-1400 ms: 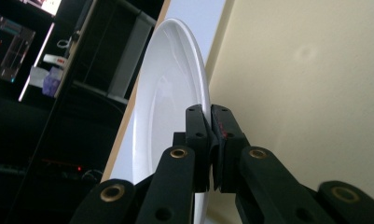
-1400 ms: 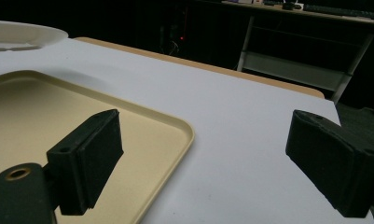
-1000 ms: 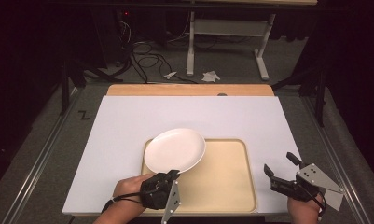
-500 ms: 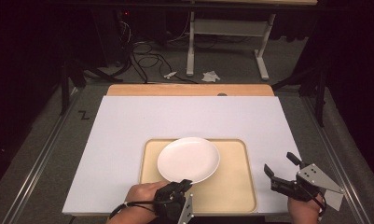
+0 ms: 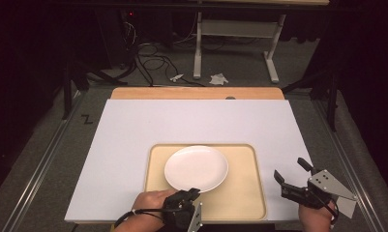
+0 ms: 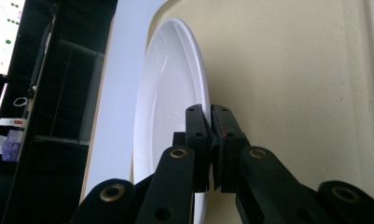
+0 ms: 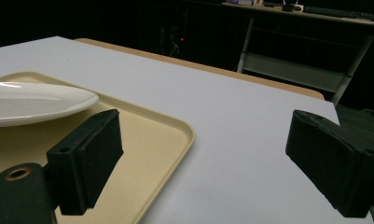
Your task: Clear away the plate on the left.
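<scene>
A round white plate point(image 5: 196, 168) lies over the left-middle of a beige tray point(image 5: 242, 193) on the white table top point(image 5: 133, 130). My left gripper point(image 5: 194, 192) is at the plate's near rim and shut on it. In the left gripper view the jaws point(image 6: 210, 140) pinch the edge of the plate point(image 6: 170, 88), with the tray point(image 6: 292, 93) beside it. My right gripper point(image 5: 290, 169) hovers open over the table just right of the tray. Its fingers point(image 7: 89, 158) are spread wide, holding nothing, and the plate point(image 7: 31, 102) and tray point(image 7: 152, 140) lie to their left.
A wooden strip point(image 5: 196, 93) runs along the table's far edge. Behind it on the floor are a white desk frame point(image 5: 232, 43), cables point(image 5: 148, 55) and scraps of paper point(image 5: 218, 78). Metal rails point(image 5: 41, 159) flank the table.
My left gripper has carried the plate to the right, from overhanging the tray's left edge to over the tray's left-middle. The right gripper has stayed still.
</scene>
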The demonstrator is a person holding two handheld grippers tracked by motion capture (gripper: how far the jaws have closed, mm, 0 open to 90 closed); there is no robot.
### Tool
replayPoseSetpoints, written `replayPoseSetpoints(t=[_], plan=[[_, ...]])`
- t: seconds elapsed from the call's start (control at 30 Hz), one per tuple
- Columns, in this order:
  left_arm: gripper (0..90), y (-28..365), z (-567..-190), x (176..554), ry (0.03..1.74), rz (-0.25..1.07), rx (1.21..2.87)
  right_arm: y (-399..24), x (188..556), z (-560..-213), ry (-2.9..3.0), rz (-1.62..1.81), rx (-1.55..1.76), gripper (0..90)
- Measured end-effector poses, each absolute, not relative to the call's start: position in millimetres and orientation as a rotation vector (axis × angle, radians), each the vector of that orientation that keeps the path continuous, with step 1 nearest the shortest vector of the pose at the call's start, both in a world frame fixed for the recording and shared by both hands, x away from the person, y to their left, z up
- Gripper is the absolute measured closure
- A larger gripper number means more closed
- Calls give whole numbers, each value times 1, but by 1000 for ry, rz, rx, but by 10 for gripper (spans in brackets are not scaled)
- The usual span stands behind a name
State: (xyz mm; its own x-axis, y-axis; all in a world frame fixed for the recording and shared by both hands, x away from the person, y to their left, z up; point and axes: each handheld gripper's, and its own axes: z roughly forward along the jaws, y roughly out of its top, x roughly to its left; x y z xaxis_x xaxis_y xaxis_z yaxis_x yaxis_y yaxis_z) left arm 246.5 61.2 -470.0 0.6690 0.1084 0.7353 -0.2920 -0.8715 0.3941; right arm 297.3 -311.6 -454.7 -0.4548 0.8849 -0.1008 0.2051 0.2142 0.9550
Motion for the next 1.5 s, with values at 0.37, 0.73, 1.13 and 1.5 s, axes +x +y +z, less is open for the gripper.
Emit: replayPoseSetpoints(t=[0.37, 0.73, 1.13, 1.5], plan=[[867, 58, -475, 248, -164, 1092, 2410, -311, 297, -455, 1810, 1267, 1013, 114], [867, 55, -478, 249, -174, 1084, 2414, -311, 297, -455, 1811, 1270, 1015, 114], [871, 56, -479, 252, -136, 992, 2419, -311, 298, -455, 1817, 1271, 1009, 114], [846, 52, -483, 253, -131, 907, 2432, -312, 298, -456, 1819, 1277, 1015, 114]])
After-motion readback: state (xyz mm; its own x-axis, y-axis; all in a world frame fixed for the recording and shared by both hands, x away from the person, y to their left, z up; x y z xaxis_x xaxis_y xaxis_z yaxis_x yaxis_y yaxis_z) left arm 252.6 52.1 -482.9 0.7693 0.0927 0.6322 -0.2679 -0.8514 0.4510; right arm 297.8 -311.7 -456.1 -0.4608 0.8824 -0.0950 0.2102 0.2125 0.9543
